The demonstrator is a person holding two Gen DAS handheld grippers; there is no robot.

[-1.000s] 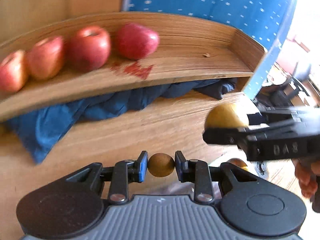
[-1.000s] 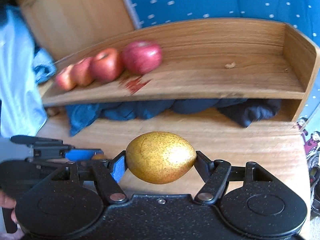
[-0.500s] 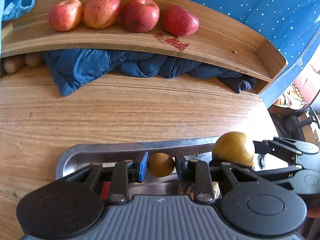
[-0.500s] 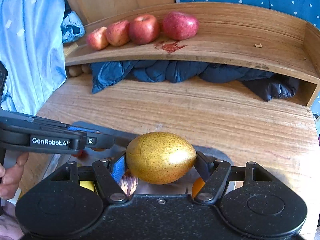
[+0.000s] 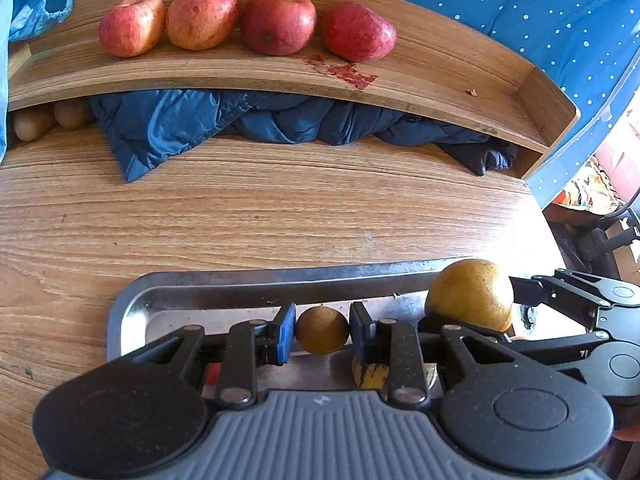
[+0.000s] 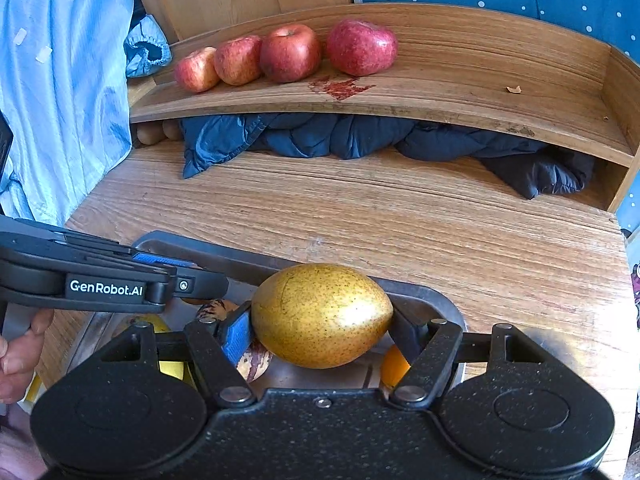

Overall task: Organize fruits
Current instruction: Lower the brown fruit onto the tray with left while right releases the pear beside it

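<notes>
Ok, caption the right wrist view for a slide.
Right tongs grip a golden pear above the metal tray; four apples line the shelf.

Four red apples (image 5: 244,24) sit in a row on the wooden shelf (image 5: 440,76), touching or nearly so. A speckled golden pear (image 6: 322,315) lies sideways above the metal tray (image 5: 132,312). A small round brown fruit (image 5: 322,330) hangs there too.

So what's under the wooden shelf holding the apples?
A crumpled dark blue jacket fills most of the space under the shelf; small brown fruits sit at the left. Anything behind the jacket is hidden.
</notes>
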